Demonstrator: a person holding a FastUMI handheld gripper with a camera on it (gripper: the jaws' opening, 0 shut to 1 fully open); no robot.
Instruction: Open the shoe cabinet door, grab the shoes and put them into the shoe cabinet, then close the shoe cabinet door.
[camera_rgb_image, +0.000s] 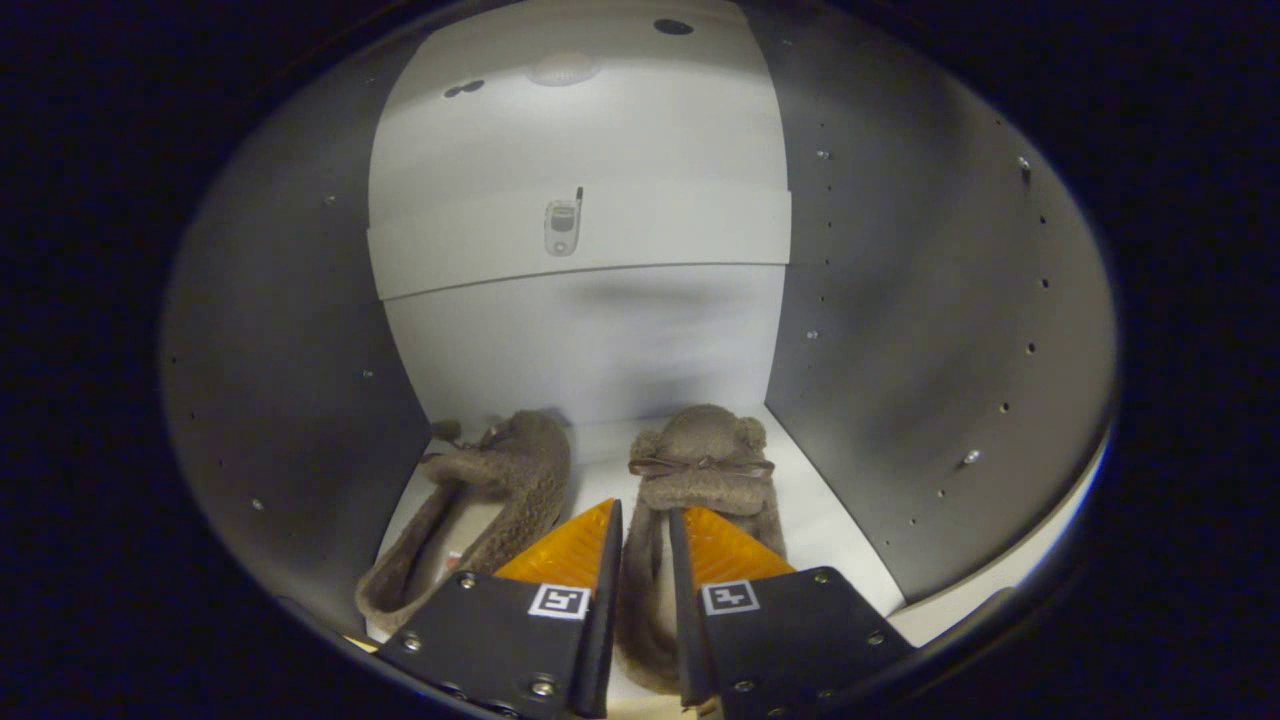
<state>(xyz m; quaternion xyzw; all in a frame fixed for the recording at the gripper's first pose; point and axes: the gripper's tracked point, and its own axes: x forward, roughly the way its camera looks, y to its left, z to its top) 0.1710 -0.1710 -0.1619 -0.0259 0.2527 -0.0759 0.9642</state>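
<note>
Setting: inside of the cabinet (900, 330), seen from the gripper view, with dark side walls and a pale back panel (590, 340).
Side walls: left and right walls are dotted with rows of small holes and a few screws.
Shelf: a pale shelf (600, 245) spans the back between the side walls, above the shoes.
Floor: the white cabinet floor (830, 530) carries both shoes.
Left shoe: a brown fuzzy slipper (480, 510) lying on the floor close to the left wall, tipped onto its side so that the lining shows; toe toward the back panel.
Right shoe: a matching brown slipper (700, 470) standing upright just beside the first, toe toward the back panel, a small bow across its top.
Spacing: the two shoes sit side by side, a strip of white floor between them.
Gripper: the gripper (646, 520) points into the cabinet, low over the floor.
Fingers: a narrow gap between them; the side wall of the right shoe runs through that gap. Whether both fingers press on it cannot be told.
Position of fingers: their tips reach to just short of the bow.
</note>
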